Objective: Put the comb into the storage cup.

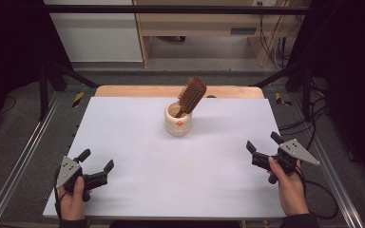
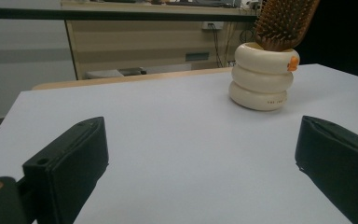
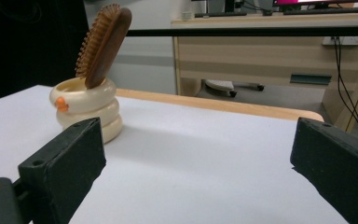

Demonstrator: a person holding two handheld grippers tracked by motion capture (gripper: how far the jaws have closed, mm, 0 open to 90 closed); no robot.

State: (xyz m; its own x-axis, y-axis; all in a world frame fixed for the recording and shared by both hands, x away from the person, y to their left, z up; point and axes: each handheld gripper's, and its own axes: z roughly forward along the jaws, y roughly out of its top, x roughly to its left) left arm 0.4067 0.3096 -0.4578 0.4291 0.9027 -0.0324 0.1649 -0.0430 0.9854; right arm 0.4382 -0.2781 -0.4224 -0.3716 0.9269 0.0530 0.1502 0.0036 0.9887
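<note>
A cream ringed cup (image 1: 178, 121) with an orange mark stands on the far middle of the white table (image 1: 180, 161). A brown wooden hairbrush (image 1: 192, 95) stands in it, bristle head up and leaning right. My left gripper (image 1: 96, 160) rests open near the front left corner, held by a hand. Near the right edge my right gripper (image 1: 263, 141) is open too. Both are well short of the cup. In the left gripper view the cup (image 2: 262, 77) and hairbrush (image 2: 283, 22) sit ahead to the right; in the right gripper view the cup (image 3: 86, 112) and hairbrush (image 3: 103, 43) sit ahead to the left.
A wooden board edge (image 1: 138, 90) runs behind the white table. Beyond it stand a wooden desk (image 1: 204, 23) and hanging cables (image 1: 275, 42). Metal frame rails (image 1: 24, 152) flank the table on both sides.
</note>
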